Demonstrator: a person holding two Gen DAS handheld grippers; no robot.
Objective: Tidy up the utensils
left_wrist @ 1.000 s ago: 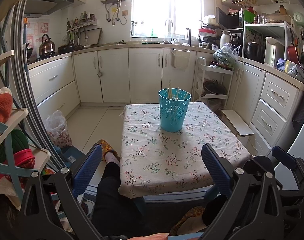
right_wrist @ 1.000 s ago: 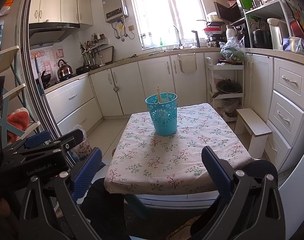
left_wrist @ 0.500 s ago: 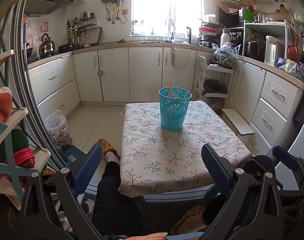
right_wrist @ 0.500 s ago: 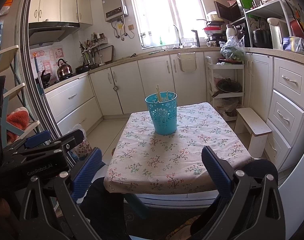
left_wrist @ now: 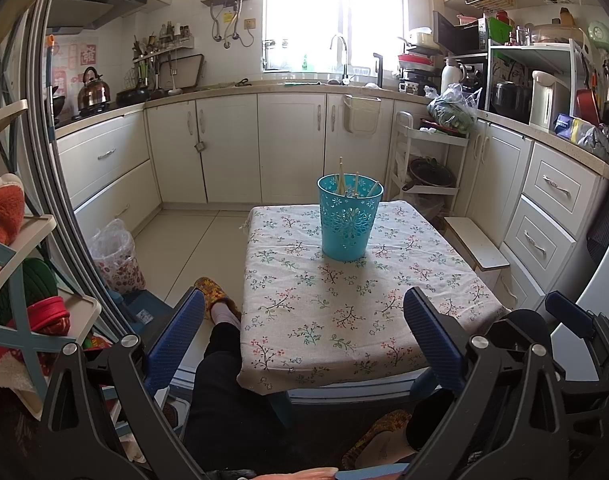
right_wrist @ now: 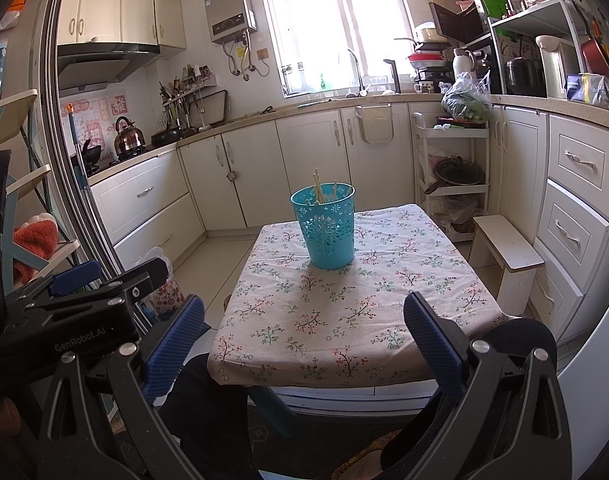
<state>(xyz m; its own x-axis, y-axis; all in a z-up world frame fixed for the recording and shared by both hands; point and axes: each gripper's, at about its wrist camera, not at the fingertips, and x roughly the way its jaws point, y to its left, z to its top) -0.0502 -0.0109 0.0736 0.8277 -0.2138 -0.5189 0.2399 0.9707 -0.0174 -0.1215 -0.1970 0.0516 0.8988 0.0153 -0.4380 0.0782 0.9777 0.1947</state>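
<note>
A turquoise perforated holder (left_wrist: 349, 218) stands upright on the far half of a small table with a floral cloth (left_wrist: 344, 312). Several pale chopsticks (left_wrist: 354, 186) stick up out of it. The holder also shows in the right wrist view (right_wrist: 325, 226) with the chopsticks (right_wrist: 318, 188). My left gripper (left_wrist: 304, 322) is open and empty, held back from the table's near edge. My right gripper (right_wrist: 304, 326) is open and empty, also short of the near edge. The left gripper's body (right_wrist: 84, 304) shows at the left of the right wrist view.
A white step stool (right_wrist: 506, 256) stands right of the table. Cabinets (left_wrist: 288, 148) line the back and right walls. A shelf rack (left_wrist: 20, 280) is close on the left. The person's legs (left_wrist: 224, 360) and slippered foot are under the table's near left corner.
Both grippers stay open and nearly still; the left wrist view has drifted very slightly, so the holder sits a little higher in it.
</note>
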